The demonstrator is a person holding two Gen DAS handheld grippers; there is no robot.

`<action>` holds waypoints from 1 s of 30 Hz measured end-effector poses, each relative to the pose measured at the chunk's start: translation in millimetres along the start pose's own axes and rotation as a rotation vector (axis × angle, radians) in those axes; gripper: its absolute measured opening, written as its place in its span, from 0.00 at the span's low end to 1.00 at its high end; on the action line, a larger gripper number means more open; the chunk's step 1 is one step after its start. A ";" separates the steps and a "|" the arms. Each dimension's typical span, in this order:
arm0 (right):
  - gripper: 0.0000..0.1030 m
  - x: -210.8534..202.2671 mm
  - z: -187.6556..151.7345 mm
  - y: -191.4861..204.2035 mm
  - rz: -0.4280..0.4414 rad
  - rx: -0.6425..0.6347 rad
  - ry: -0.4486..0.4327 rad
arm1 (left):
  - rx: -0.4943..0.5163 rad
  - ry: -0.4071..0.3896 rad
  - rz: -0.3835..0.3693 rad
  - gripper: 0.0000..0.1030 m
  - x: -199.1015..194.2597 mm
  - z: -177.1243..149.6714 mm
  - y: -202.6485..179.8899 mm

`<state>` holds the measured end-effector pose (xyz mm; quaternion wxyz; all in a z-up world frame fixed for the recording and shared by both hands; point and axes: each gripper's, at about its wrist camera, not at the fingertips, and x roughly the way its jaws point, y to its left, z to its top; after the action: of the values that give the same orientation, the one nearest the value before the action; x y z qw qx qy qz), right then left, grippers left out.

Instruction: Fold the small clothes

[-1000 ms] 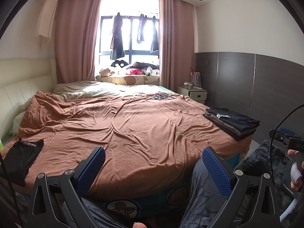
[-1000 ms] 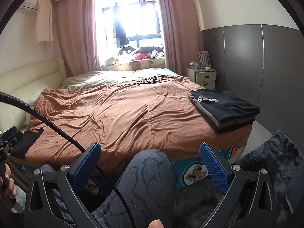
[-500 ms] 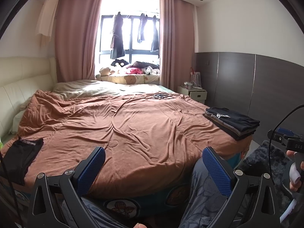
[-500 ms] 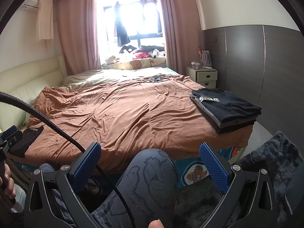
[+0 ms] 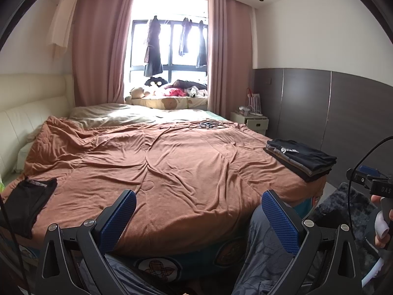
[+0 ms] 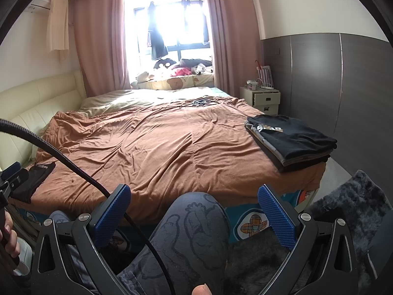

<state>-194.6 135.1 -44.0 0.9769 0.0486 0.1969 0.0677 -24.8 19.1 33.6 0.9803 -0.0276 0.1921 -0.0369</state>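
I hold both grippers, left gripper (image 5: pixel 199 217) and right gripper (image 6: pixel 194 212), back from the bed (image 5: pixel 186 172) with fingers spread and empty. The folded stack (image 5: pixel 301 158) sits aside at the right corner, leaving the unfolded black garment (image 5: pixel 27 201) reachable.

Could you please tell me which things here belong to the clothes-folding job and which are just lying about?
Job:
unfolded black garment
stack of folded clothes

Lying about:
cables on the blanket
plush toys
nightstand
dark rug
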 end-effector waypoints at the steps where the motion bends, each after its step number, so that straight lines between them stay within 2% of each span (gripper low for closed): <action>1: 1.00 -0.3 0.1 0.2 0.000 0.000 0.000 | 0.000 -0.001 0.000 1.00 -0.1 -0.1 -0.3; 12: 1.00 0.3 0.2 -4.7 -0.020 -0.013 0.010 | -0.009 -0.014 0.009 1.00 -3.7 -0.9 1.0; 30: 1.00 -1.0 1.2 -15.3 0.004 -0.004 0.012 | -0.003 -0.019 0.010 1.00 -8.4 -1.1 1.6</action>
<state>-193.3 119.8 -44.4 0.9757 0.0465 0.2024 0.0703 -32.9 21.3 35.6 0.9822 -0.0283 0.1829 -0.0314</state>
